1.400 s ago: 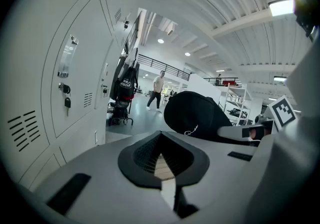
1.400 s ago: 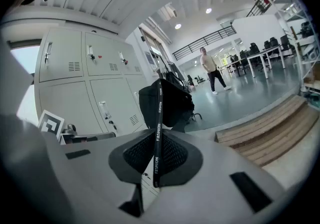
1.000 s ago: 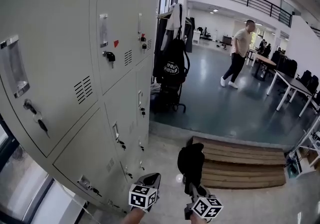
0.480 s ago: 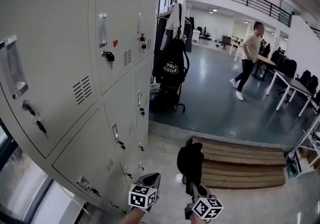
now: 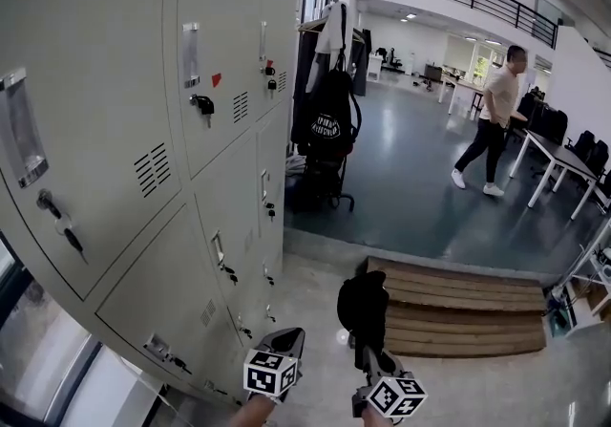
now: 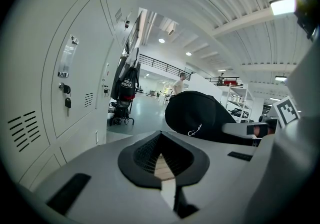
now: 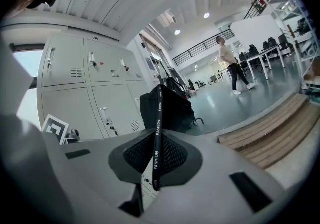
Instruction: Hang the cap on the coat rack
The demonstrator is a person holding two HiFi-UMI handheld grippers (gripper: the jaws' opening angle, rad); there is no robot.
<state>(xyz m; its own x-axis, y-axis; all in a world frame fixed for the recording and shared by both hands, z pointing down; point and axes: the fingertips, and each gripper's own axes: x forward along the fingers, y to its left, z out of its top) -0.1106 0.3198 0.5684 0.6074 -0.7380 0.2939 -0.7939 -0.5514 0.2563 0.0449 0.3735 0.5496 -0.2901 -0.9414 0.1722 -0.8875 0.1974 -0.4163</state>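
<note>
Cap [image 5: 363, 305] was gripped by its strap [image 7: 158, 128] in the right hand-held gripper [image 7: 156, 167], its crown left free for the coat rack [image 5: 326, 124] well ahead, while the left hand-held gripper [image 6: 163, 167] was closed, empty.

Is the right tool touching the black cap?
Touching. The right gripper view shows the right tool shut on a thin black band of the cap.

Cloth cap [image 5: 363, 306], wooden steps [image 5: 468, 306], glossy floor [image 5: 410, 196]
</note>
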